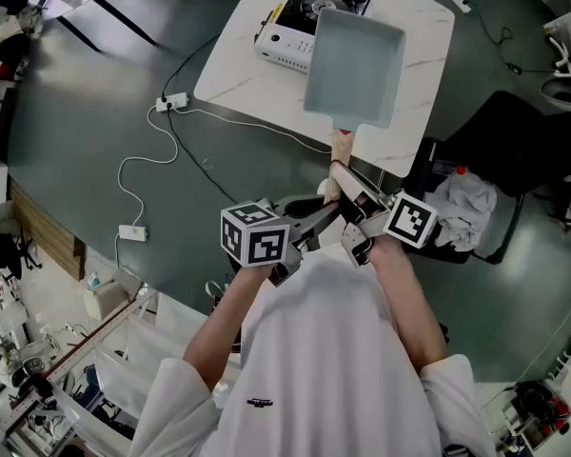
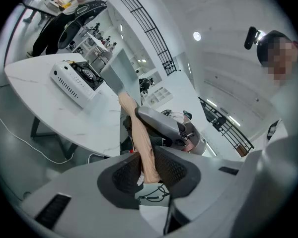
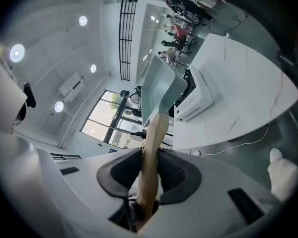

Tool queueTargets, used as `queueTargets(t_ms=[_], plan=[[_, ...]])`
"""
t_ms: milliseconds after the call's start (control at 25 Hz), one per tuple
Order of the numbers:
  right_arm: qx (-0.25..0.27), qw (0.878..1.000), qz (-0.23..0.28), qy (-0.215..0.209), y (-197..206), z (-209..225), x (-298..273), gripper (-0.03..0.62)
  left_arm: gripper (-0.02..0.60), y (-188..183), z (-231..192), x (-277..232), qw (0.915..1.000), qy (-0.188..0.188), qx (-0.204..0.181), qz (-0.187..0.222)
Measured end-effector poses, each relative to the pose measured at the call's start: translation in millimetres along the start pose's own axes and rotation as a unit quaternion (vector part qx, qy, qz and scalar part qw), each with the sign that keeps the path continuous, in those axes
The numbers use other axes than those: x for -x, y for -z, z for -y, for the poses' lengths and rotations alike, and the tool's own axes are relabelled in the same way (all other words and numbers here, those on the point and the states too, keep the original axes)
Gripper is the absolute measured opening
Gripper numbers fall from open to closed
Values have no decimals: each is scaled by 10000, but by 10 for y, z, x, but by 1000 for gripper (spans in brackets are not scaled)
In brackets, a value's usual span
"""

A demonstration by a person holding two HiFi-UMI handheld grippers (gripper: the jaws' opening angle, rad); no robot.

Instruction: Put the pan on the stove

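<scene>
Head view's bright and even, lit from overhead, the worktop (image 1: 257, 74) near white, shadows faint on the floor (image 1: 95, 112). Pan (image 1: 354, 65) flat grey, no glare. Gripper views bend hard at the rims, corners gone black. Ceiling lights (image 2: 196, 35) flare white; windows (image 3: 102, 120) wash out pale. No motion blur.

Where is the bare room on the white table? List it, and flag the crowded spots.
Bare: the left corner of the table, between the stove and the near-left edge; also the strip between the pan and the right edge. Crowded: the far end, where the pan hangs by the stove.
</scene>
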State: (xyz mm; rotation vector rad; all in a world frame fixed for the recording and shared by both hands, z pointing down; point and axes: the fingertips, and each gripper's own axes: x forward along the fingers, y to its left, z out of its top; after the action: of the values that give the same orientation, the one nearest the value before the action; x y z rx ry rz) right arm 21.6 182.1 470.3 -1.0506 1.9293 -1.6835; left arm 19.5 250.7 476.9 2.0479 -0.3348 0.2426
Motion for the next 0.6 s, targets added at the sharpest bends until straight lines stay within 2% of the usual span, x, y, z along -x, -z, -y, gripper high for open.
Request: queueTargets(t_ms=[120,280,440,600], plan=[[-38,9999,97,2,488,-130,367,104,91,465,314,268,10000,29,-12,-51],[-4,9999,46,-151,891,-281,787,106,91,926,677,417,9998,-115,-83,-111],[118,9994,-127,-309,1075,-345,1110,104,89,1217,916,407,9992,-358,-161,-51],[54,9989,-284,-376,1099,-386,1375,104,91,1360,1141,292,9987,-482,-117,136]])
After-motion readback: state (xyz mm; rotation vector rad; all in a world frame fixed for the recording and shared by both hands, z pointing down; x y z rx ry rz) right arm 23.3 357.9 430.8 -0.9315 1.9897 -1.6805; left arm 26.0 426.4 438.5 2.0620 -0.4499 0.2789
